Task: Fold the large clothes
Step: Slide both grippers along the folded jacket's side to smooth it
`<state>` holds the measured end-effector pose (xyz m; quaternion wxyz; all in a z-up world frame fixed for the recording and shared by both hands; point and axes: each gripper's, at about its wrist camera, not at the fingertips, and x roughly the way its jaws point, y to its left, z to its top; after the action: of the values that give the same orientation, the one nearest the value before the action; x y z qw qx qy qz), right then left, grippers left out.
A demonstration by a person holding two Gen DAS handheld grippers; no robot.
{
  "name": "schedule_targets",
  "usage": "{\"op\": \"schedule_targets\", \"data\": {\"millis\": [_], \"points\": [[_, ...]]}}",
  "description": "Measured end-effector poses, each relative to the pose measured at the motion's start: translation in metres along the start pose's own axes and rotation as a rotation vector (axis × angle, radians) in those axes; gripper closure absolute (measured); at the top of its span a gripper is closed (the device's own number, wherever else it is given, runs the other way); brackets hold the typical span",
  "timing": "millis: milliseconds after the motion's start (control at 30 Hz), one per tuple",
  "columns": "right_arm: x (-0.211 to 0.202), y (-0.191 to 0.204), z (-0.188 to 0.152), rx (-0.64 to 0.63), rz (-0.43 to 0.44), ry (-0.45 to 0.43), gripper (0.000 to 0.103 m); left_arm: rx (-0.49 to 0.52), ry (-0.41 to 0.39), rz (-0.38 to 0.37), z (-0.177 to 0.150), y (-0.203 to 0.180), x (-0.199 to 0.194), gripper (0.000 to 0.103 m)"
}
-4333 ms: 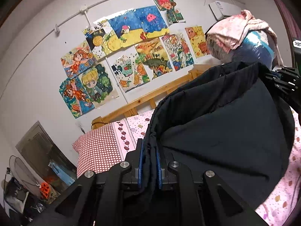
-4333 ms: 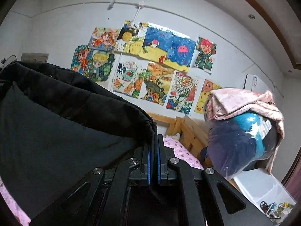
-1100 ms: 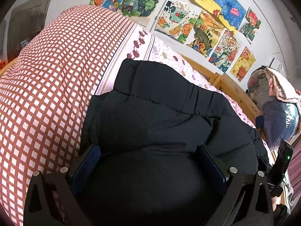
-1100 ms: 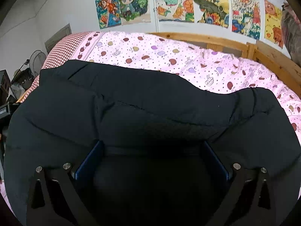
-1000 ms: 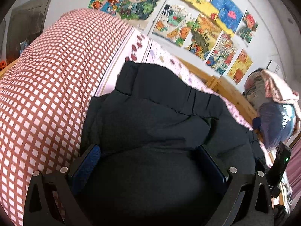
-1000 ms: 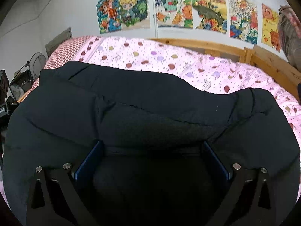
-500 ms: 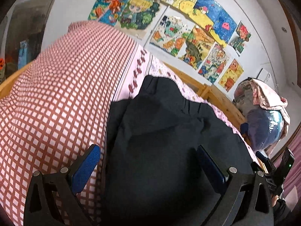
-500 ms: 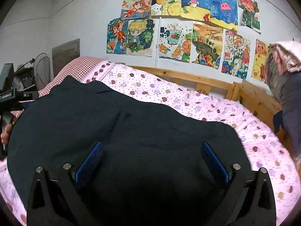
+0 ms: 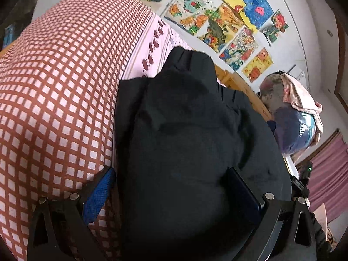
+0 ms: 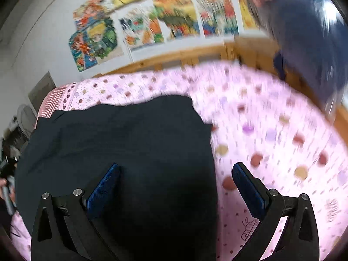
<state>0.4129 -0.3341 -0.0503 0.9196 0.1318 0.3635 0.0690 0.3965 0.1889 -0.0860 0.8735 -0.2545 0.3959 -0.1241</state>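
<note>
Between the fingers of the left gripper (image 9: 169,187) we see the black garment (image 9: 187,130), spread flat on the bed. Its jaws stand wide apart and grip nothing; the left blue pad (image 9: 99,195) sits over the red-checked pillow (image 9: 54,82), the right pad over dark cloth. We cannot tell whether the pads touch the fabric.

Ahead of the right gripper (image 10: 174,187) we see the same garment's right edge running between the fingers. These jaws are also wide and empty: the left pad (image 10: 103,189) lies over black cloth, the right pad over the pink dotted sheet (image 10: 271,134). Beyond both grippers, drawings (image 9: 219,21) cover the wall above a wooden bed frame (image 10: 184,56). The right view is motion-blurred.
</note>
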Motion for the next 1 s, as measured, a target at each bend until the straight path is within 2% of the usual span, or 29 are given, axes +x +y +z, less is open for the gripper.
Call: {"op": "schedule_targets", "data": {"millis": [167,300,400,667,833,1000], "points": [[0.03,-0.011,-0.013,0.059,0.06,0.084,0.002,-0.032,0.046,-0.073,0.0,0.01,0.009,0.0],[0.051,-0.02,-0.027,0.135,0.147,0.139,0.001,-0.07,0.064,-0.132,-0.001,0.017,0.018,0.0],[0.064,-0.023,-0.041,0.201,0.196,0.149,0.001,-0.065,0.067,-0.136,-0.002,0.016,0.02,0.0],[0.071,-0.016,-0.057,0.21,0.244,0.16,0.001,-0.064,0.077,-0.16,-0.003,0.02,0.023,0.0],[0.078,-0.009,-0.063,0.201,0.375,0.215,0.001,-0.057,0.08,-0.17,-0.002,0.019,0.025,0.0],[0.085,-0.002,-0.064,0.197,0.375,0.224,0.001,-0.053,0.084,-0.171,-0.003,0.017,0.028,0.0]]}}
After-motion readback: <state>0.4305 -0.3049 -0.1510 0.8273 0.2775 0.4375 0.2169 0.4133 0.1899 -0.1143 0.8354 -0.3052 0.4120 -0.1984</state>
